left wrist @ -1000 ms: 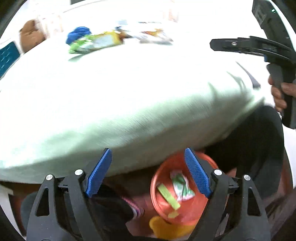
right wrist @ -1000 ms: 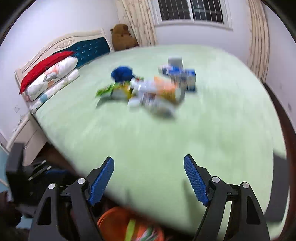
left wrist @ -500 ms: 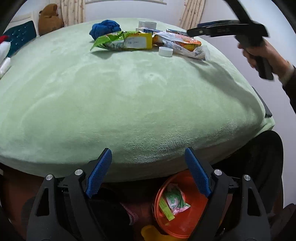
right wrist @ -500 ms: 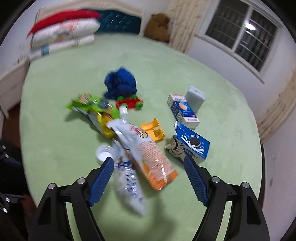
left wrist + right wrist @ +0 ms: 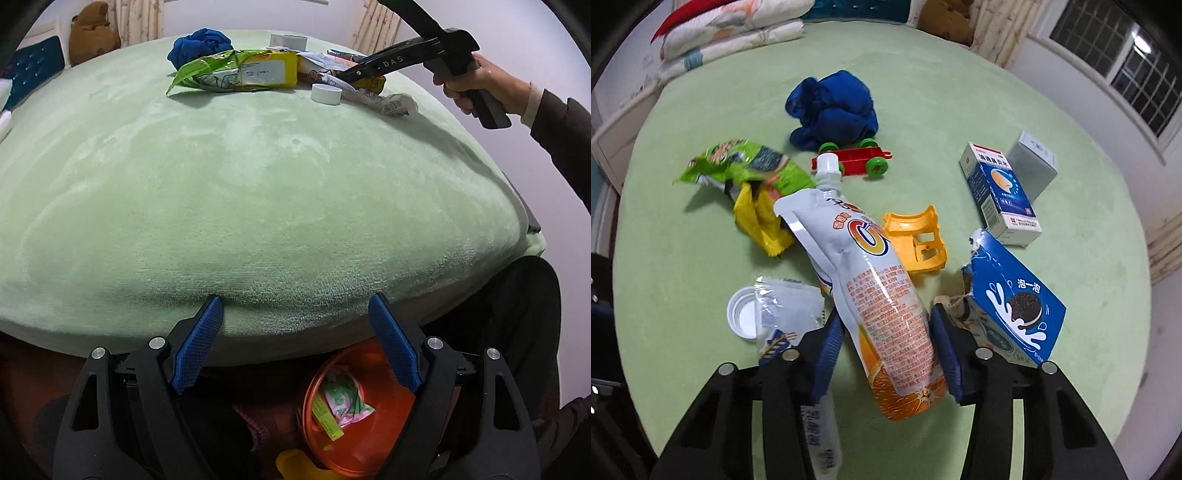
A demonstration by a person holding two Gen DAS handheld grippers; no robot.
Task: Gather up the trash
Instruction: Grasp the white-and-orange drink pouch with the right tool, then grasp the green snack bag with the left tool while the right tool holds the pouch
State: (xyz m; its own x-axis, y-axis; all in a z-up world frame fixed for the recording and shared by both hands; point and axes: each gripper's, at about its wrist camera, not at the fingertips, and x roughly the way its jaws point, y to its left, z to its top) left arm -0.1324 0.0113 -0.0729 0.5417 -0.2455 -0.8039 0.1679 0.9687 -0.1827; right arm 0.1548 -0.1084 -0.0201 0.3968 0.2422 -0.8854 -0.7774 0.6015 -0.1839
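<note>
The right gripper [image 5: 886,354] straddles the lower half of an orange drink pouch [image 5: 875,291] lying on the green bed [image 5: 960,110], its blue pads close on either side; contact is unclear. At 3 o'clock of the pouch lies a torn blue cookie box [image 5: 1015,302], at 9 a white lid [image 5: 742,314] under a clear wrapper [image 5: 786,306]. At 11 sits a green bag [image 5: 738,162]; at 12 a red toy cart [image 5: 857,162] and blue cloth [image 5: 831,110]. A yellow toy part [image 5: 918,240] touches the pouch's right edge.
</note>
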